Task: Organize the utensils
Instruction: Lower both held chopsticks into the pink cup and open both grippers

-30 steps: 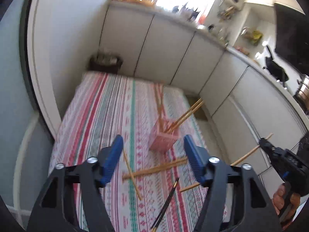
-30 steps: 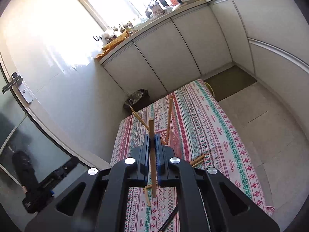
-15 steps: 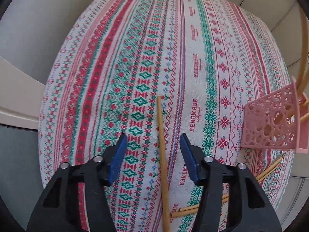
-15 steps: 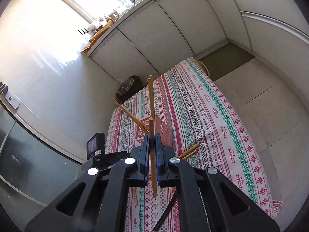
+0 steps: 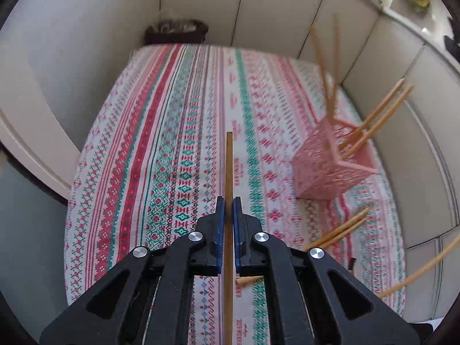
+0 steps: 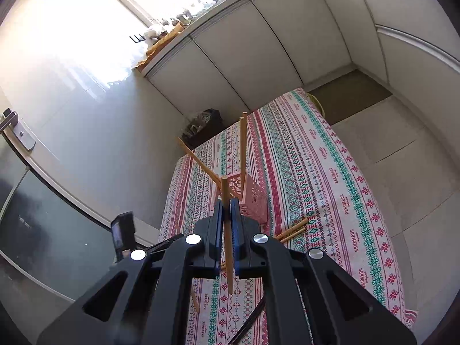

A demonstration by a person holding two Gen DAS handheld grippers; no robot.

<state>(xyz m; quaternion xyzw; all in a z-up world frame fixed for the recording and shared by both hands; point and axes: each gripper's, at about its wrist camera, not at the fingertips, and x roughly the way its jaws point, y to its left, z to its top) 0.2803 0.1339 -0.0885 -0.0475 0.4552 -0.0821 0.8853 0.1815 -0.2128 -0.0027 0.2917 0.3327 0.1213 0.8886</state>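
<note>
Wooden chopsticks fill both closed jaws, left gripper (image 5: 227, 205) over open cloth, right gripper (image 6: 225, 205) near the pink basket (image 6: 253, 198).

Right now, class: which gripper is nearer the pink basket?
Right. The right gripper, gripping a chopstick, sits just before the pink basket. The left gripper, gripping another chopstick, stands off to its side.

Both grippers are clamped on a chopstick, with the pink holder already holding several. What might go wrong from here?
1. The left gripper has just closed on its chopstick, pinching a thin stick across a narrow line; it may pivot or slip.
2. The pink holder looks light, and its chopsticks lean outward, so a nudge during insertion could tip it.
3. The right gripper's chopstick could catch those crossed sticks.
</note>
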